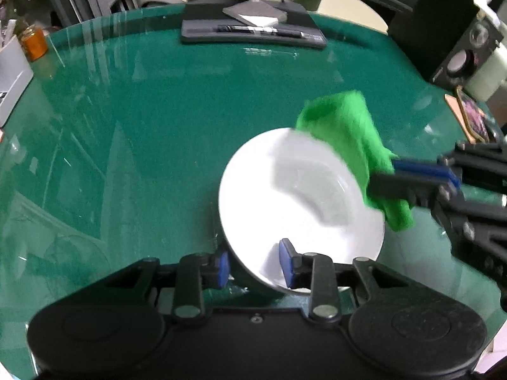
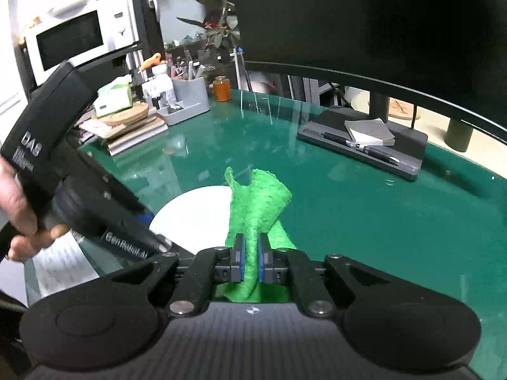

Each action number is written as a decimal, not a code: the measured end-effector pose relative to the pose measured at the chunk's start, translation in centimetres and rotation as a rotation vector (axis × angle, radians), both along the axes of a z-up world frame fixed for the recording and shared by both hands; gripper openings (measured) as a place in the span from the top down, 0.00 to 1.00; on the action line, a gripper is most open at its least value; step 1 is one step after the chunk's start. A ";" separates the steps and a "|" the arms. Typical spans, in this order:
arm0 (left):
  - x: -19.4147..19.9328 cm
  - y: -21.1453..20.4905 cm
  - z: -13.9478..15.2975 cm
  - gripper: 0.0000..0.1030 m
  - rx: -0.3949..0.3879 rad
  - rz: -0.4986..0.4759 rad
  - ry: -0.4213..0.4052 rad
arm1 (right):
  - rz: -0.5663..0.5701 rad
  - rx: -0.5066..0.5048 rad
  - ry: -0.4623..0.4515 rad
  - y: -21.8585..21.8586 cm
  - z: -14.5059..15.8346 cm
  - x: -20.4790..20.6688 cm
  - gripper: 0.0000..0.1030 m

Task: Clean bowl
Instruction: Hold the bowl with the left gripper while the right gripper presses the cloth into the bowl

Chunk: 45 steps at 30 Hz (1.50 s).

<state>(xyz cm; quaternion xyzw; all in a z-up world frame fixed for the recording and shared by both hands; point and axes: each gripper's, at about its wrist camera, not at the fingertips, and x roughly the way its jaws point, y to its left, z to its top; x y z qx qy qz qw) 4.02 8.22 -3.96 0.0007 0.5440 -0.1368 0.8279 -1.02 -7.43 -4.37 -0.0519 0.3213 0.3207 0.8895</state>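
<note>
A white bowl (image 1: 301,196) rests on the green glass-topped table (image 1: 158,126); in the right wrist view the bowl (image 2: 193,215) shows just left of the cloth. My left gripper (image 1: 253,266) straddles the bowl's near rim, one blue pad outside the wall and one over the white inside, with a gap showing, so it stands open. My right gripper (image 2: 250,253) is shut on a bright green cloth (image 2: 256,209). The cloth (image 1: 345,133) drapes over the bowl's far right rim, with the right gripper (image 1: 383,177) coming in from the right. A hand (image 2: 19,215) holds the left gripper's black housing (image 2: 47,126).
A black desk tray (image 1: 253,36) with pens and a notepad sits at the table's far edge under a large monitor (image 2: 364,15). An orange jar (image 1: 33,42), a grey organizer (image 2: 187,101) and stacked books stand far left. A coaster (image 1: 472,117) lies right. A printed sheet (image 2: 60,266) lies near left.
</note>
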 end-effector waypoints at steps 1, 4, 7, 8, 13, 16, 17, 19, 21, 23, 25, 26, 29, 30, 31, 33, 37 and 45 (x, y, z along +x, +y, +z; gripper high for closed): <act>0.5 0.2 0.3 0.62 0.000 0.007 -0.014 | 0.008 0.003 0.001 0.1 0.0 -0.1 0.93; 2.2 -0.1 0.1 0.54 0.063 -0.007 -0.035 | 0.036 -0.008 0.009 0.7 -0.3 -0.1 0.93; 2.8 -1.0 -0.4 0.62 0.109 -0.058 -0.037 | 0.018 -0.021 0.023 0.8 -0.7 0.0 0.93; 2.9 -1.1 -0.4 0.75 0.103 -0.066 -0.037 | 0.013 -0.020 0.022 0.8 -0.7 0.1 0.93; 2.1 -1.1 -0.5 0.78 0.061 -0.059 -0.040 | -0.013 -0.028 0.015 0.7 -0.7 0.0 0.93; 1.9 -1.1 -0.6 0.78 0.059 -0.054 -0.039 | 0.028 -0.011 0.045 1.7 -0.4 -1.2 0.93; 1.9 -1.1 -0.7 0.78 0.057 -0.051 -0.037 | 0.062 -0.002 0.054 2.2 -0.4 -1.7 0.93; 1.8 -0.9 -0.7 0.79 0.053 -0.044 -0.032 | 0.106 -0.004 0.067 3.3 -0.7 -2.6 0.93; 1.7 -0.8 -0.7 0.79 0.050 -0.041 -0.030 | 0.100 -0.013 0.054 3.5 -0.9 -2.6 0.93; 1.3 -0.6 -0.7 0.79 0.047 -0.036 -0.027 | 0.060 -0.023 0.051 3.0 -1.0 -1.8 0.93; 1.0 -0.6 -0.7 0.80 0.045 -0.033 -0.024 | 0.017 -0.059 0.032 2.3 -1.2 -0.9 0.93; 0.9 -0.6 -0.7 0.80 0.043 -0.031 -0.023 | -0.004 -0.077 0.022 1.9 -1.3 -0.4 0.94; 0.4 -0.7 -0.6 0.79 0.037 -0.026 -0.018 | -0.017 -0.083 0.013 1.5 -1.3 0.3 0.93; 0.3 -0.7 -0.6 0.79 0.036 -0.021 -0.018 | -0.012 -0.089 0.010 1.8 -1.3 0.2 0.92; 0.3 -0.7 -0.6 0.79 0.035 -0.016 -0.018 | 0.012 -0.072 0.028 2.2 -1.2 -0.2 0.92; 0.4 -0.5 -0.6 0.80 0.028 -0.008 -0.012 | 0.062 -0.057 0.058 3.1 -1.1 -1.1 0.93; 0.3 -0.4 -0.6 0.80 0.023 -0.002 -0.009 | 0.098 -0.059 0.061 3.5 -1.2 -1.9 0.93; -0.2 -0.2 -0.5 0.79 0.019 0.001 -0.004 | 0.089 -0.112 0.042 2.2 -0.4 -0.8 0.70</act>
